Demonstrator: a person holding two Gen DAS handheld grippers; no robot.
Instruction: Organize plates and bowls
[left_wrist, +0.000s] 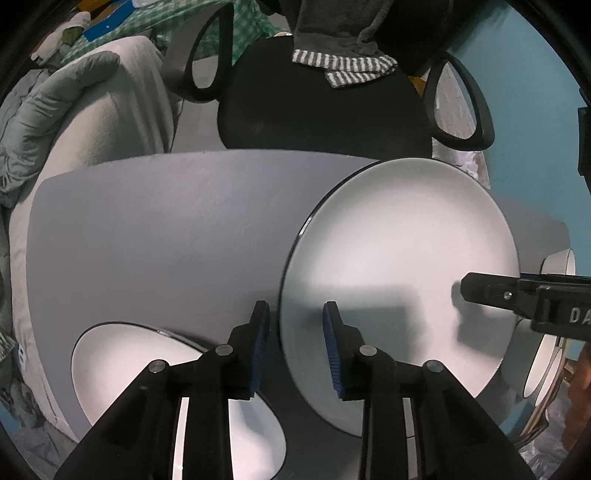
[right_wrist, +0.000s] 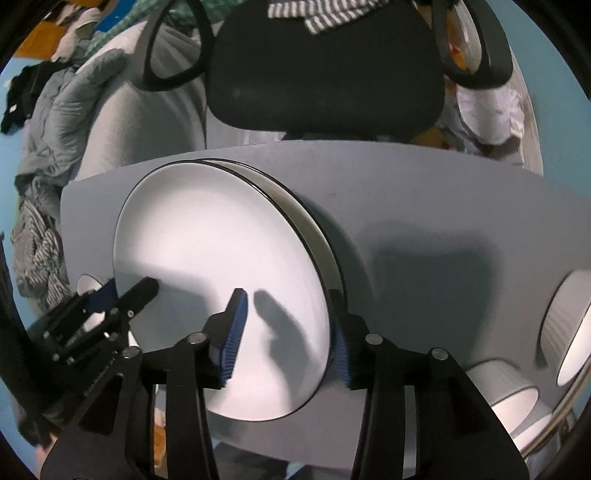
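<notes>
The top plate (right_wrist: 221, 277) rests on a second plate (right_wrist: 317, 229) mid-surface (right_wrist: 424, 192), both grippers' fingers (right_wrist: 236, 325) spread astride its opposite rims, seemingly not pinching; square the stack before withdrawing.

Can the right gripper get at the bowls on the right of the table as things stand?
Probably yes. The right gripper is open, straddling the rim of the top plate; the table between it and the bowls looks bare.
</notes>
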